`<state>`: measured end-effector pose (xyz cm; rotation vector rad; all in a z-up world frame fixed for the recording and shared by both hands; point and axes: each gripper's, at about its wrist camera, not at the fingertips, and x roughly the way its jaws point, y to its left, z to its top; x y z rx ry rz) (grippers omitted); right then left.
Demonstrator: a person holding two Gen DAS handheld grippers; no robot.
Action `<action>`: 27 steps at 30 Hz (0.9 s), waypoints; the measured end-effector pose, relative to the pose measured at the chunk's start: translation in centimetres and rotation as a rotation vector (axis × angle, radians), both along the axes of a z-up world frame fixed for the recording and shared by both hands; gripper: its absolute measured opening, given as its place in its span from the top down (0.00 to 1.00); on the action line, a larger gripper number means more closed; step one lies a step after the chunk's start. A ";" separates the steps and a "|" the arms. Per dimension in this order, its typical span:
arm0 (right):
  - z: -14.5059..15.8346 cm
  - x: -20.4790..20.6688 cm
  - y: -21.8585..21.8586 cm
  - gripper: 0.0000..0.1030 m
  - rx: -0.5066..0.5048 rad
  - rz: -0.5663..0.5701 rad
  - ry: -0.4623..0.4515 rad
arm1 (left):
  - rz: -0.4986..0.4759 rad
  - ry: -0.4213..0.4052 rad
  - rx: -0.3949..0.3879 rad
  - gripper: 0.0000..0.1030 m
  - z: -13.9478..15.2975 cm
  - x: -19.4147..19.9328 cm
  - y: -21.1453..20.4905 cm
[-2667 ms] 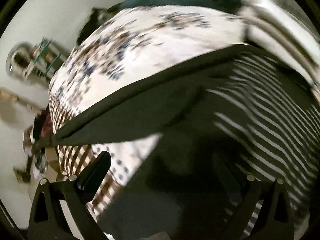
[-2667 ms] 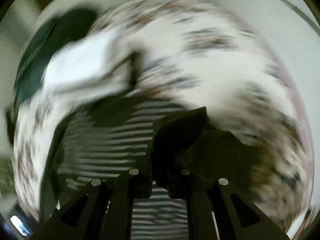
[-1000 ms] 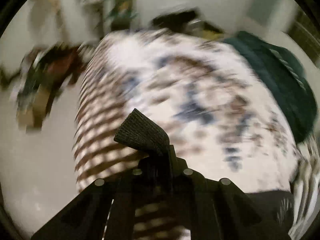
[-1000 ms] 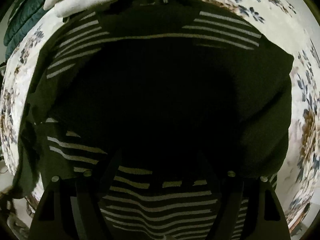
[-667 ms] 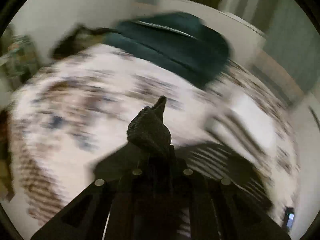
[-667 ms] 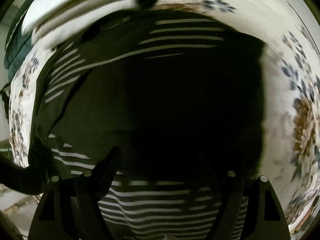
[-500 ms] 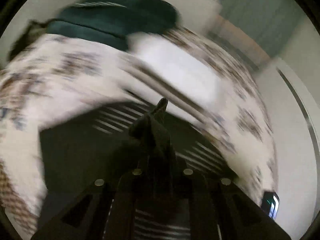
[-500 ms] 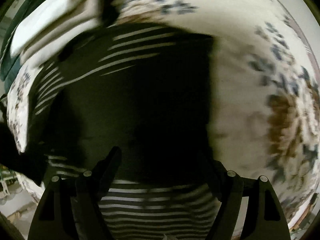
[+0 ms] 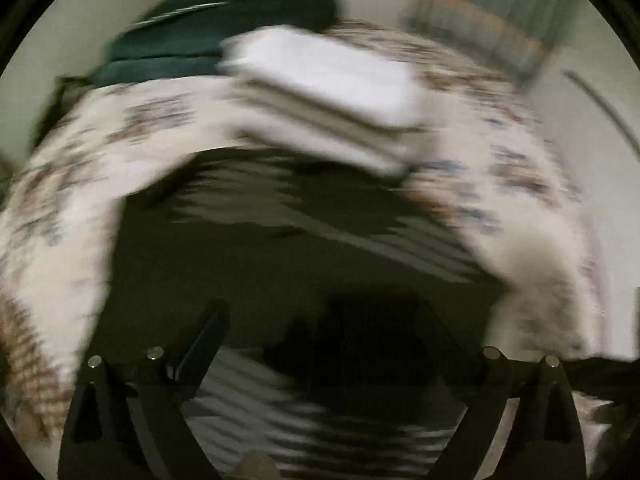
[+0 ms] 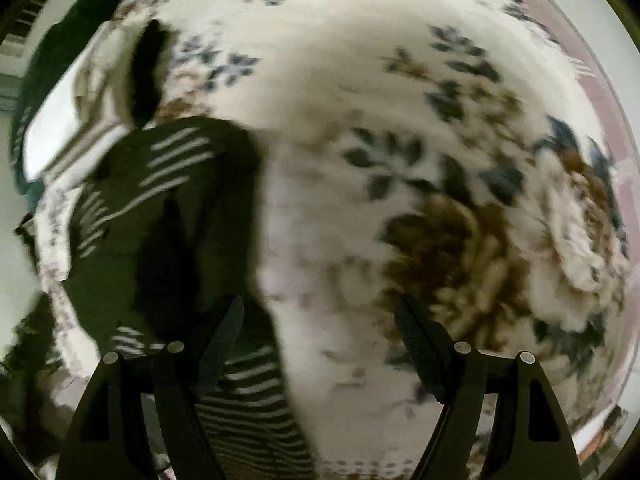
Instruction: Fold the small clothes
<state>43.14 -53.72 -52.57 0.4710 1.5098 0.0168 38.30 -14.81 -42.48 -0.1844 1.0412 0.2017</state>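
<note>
We see the dark garment with thin white stripes lying spread on the cream bed cover printed with brown and blue flowers, and it fills the lower middle of the left wrist view, partly folded so that a plain dark panel lies over the striped cloth. In the right wrist view the same garment sits at the left side, its edge running down past the left finger of that claw, with the bare cover taking up the rest of the picture. Our left gripper hangs over the dark cloth with its jaws opening, already standing wide; the cloth lies below and between them, but the pads do not press on it, so far as the blur lets us tell. Our right gripper is also spread wide and grips nothing; its left finger is over the garment's edge and its right finger over the flowered cover. Just beyond the garment, touching or overlapping its far edge, lies a stack of folded white cloths. Behind that stack rests a dark green quilted bundle, near the far side of the bed. Both views are smeared by motion, so finer detail is lost to us.
</note>
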 end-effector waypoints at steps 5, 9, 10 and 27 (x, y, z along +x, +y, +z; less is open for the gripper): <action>-1.7 4.1 8.2 0.23 0.067 0.067 -0.032 | 0.243 0.098 0.123 0.07 -2.3 -4.0 9.9; -3.5 7.3 14.1 0.23 0.140 0.098 -0.038 | 0.358 0.117 0.199 0.07 -3.1 -6.2 13.9; -4.3 8.1 15.6 0.23 0.144 0.115 -0.028 | 0.380 0.117 0.201 0.07 -3.2 -6.5 14.5; -0.3 1.4 14.5 0.97 -0.230 0.160 -0.091 | 0.485 0.114 0.095 0.07 -5.6 -5.0 18.3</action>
